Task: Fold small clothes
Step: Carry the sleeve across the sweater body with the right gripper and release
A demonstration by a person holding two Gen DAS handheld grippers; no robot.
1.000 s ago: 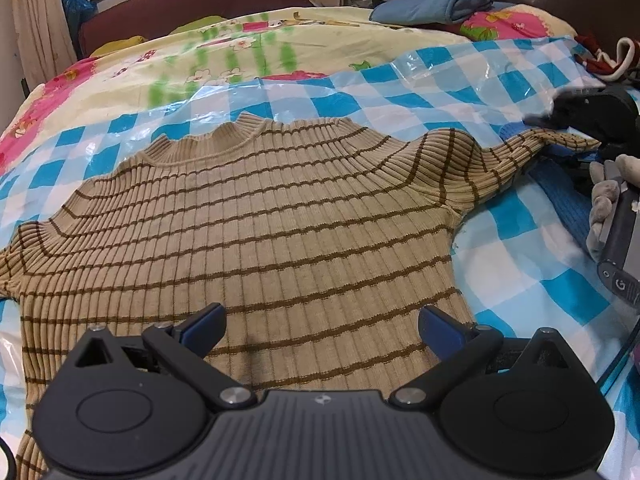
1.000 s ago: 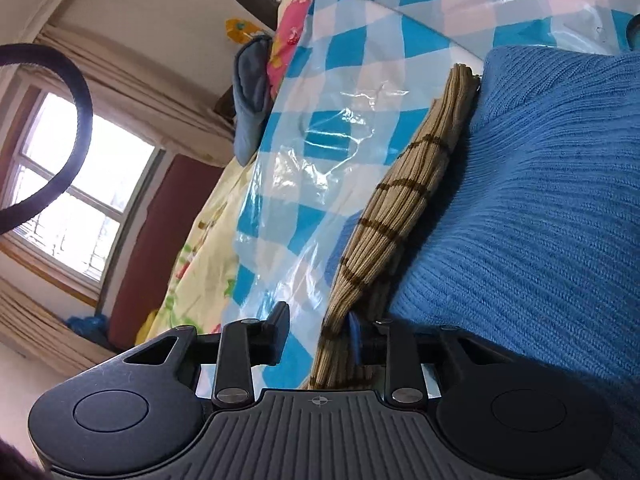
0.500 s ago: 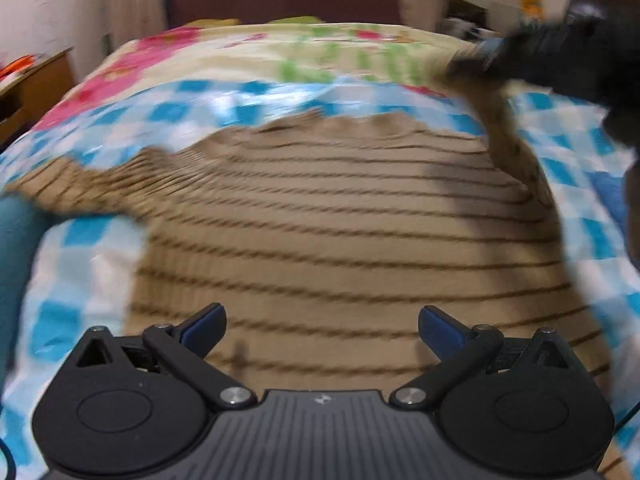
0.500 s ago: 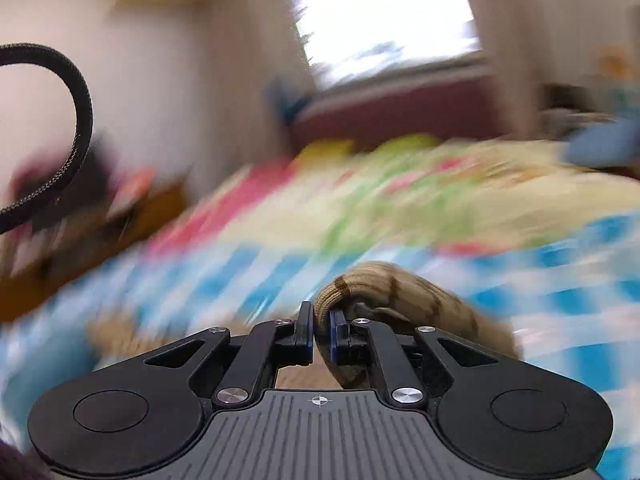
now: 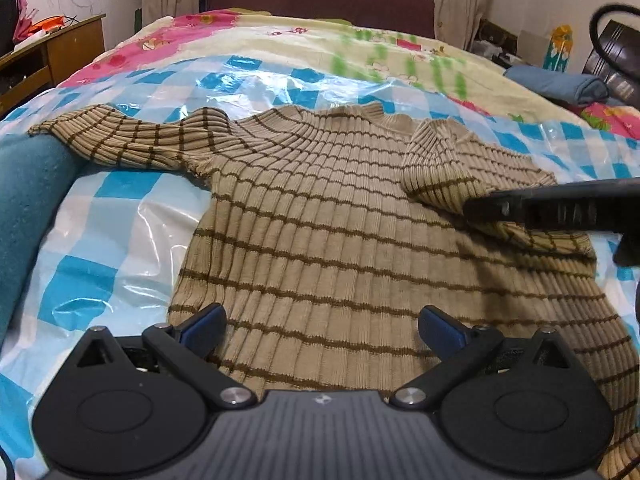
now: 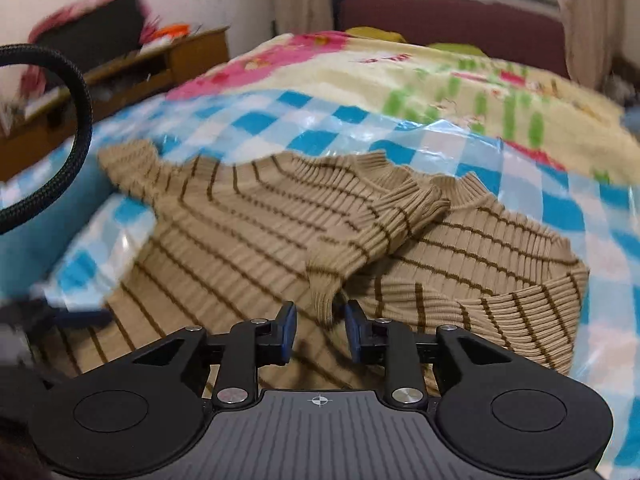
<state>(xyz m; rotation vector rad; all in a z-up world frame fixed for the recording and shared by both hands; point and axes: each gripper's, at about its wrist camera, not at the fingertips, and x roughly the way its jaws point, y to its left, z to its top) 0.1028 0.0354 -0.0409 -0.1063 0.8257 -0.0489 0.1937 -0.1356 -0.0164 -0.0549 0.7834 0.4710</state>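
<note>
A tan ribbed sweater (image 5: pixel 320 216) with thin brown stripes lies flat on a blue-and-white checked plastic sheet (image 5: pixel 120 216). Its left sleeve (image 5: pixel 112 140) stretches out to the left. The right sleeve (image 6: pixel 380 224) is folded in over the chest. My right gripper (image 6: pixel 320 328) hovers at that sleeve's cuff (image 6: pixel 322 292); its jaws are opening, and the cuff hangs loosely between the pads without being pressed. From the left wrist view the right gripper (image 5: pixel 472 210) comes in from the right edge. My left gripper (image 5: pixel 320 328) is wide open above the sweater's lower body, holding nothing.
A teal cloth (image 5: pixel 24 208) lies at the left under the sleeve's end. The flowered bedspread (image 5: pixel 304 44) runs back to a dark red headboard (image 5: pixel 320 4). A wooden desk (image 5: pixel 52 52) stands at the left and a folded blue cloth (image 5: pixel 560 84) at the far right.
My right gripper carried the right sleeve from the far right in over the chest, then its jaws parted from the cuff. The left gripper shifted so the left sleeve shows.
</note>
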